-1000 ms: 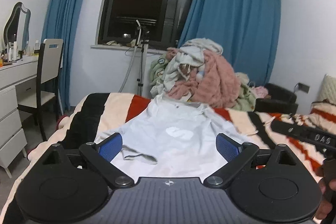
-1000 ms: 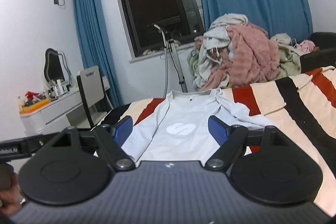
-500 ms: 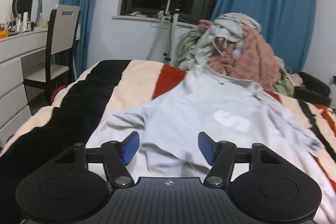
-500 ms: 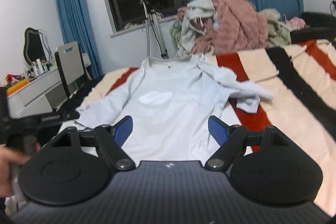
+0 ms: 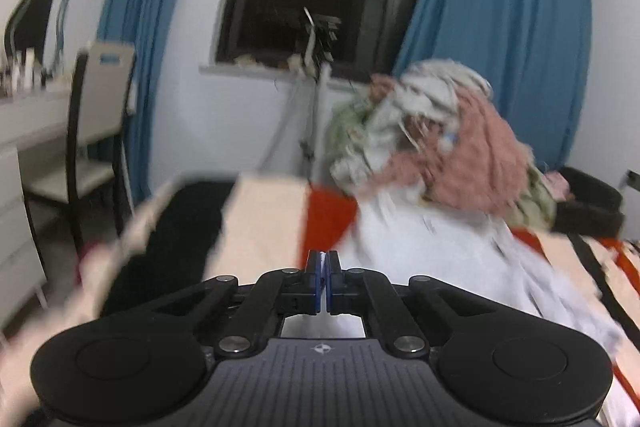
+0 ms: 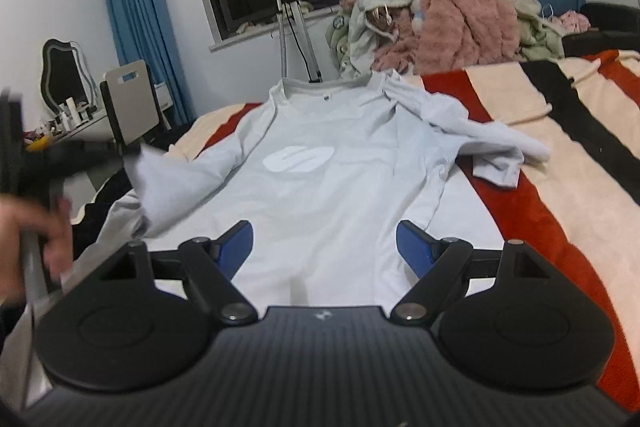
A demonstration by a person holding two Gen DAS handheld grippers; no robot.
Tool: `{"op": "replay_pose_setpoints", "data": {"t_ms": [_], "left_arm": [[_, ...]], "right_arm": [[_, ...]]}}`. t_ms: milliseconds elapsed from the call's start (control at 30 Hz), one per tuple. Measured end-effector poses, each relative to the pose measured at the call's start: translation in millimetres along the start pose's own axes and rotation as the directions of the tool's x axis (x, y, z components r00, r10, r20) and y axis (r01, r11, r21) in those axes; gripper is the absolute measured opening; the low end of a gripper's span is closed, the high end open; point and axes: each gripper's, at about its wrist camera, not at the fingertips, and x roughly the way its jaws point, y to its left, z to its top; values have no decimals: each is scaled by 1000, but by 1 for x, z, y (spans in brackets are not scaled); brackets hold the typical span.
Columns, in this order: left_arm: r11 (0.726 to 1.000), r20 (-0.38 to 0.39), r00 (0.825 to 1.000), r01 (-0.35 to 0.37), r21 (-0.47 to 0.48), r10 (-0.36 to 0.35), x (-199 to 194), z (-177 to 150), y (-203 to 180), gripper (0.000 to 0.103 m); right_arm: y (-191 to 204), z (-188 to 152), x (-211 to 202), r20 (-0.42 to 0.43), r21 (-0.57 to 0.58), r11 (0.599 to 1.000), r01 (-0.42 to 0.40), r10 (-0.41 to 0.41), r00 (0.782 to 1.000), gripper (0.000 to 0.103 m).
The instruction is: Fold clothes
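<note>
The pale blue-grey shirt (image 6: 320, 195) lies face up on the bed's striped blanket (image 6: 560, 155), collar toward twelve o'clock in the right wrist view, hem toward six, a white oval print at mid-chest. The left tool (image 5: 322, 281) has its blue pads pressed together on a thin white edge of cloth, which I judge to be the shirt's left sleeve (image 6: 176, 183); in the right wrist view that sleeve is lifted off the blanket at about nine o'clock, under the blurred dark shape of the left tool. The right tool (image 6: 325, 243) stands with its jaws wide apart above the lower body of the shirt, holding nothing. The other sleeve (image 6: 496, 151) sprawls crumpled toward two o'clock across a red stripe. The fabric looks like light, soft knit: it should weigh almost nothing, drape and wrinkle freely, and slide easily over the fleecy blanket, so a single pinch will drag the whole garment unless another point is held. Good places to take hold would be the sleeve cuff, the shoulder seam, or the hem corners, where the doubled edge gives the pads something thicker to bite. Beyond the collar a heap of unfolded clothes (image 6: 440, 15), fluffy pink and cream, rises at one o'clock.
</note>
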Motion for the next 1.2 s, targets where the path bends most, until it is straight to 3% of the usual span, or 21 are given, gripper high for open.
{"op": "replay_pose_setpoints", "data": {"t_ms": [100,200,267,367,467,533,633,700,800,1033,1200], "left_arm": [[992,47,992,-118,51,115,44,58,28,2],[956,64,964,-265,125,259,100,94,54,2],[918,61,936,-353,179,348,139,110,69,2],[869,6,897,-431,241,443,197,101,88,2],[860,-88,870,-455,231,484,240,74,109,2],[885,-132,883,-422,196,450,256,56,120,3],[904,-144,899,-388,179,414,262,46,122,20],[919,-143,914,-356,167,380,257,49,117,51],[930,-121,930,-325,171,347,232,57,104,78],[975,-103,976,-178,135,192,97,50,37,84],[990,-116,990,-62,130,77,-18,19,-5,88]], "right_arm": [[5,1,-2,47,-28,1000,13,-12,999,80],[9,4,3,99,-61,997,48,-42,994,80],[12,6,10,137,-87,994,70,-57,989,80],[17,8,23,182,-132,987,95,-70,981,80],[18,8,37,202,-148,984,104,-73,977,80],[18,6,45,207,-168,980,109,-73,976,80],[18,4,55,196,-189,976,112,-74,978,80],[15,4,58,193,-181,978,105,-70,979,80],[13,4,58,190,-169,981,98,-66,980,80],[13,7,38,234,-176,979,99,-56,971,80],[16,10,17,277,-201,975,94,-35,960,80]]}}
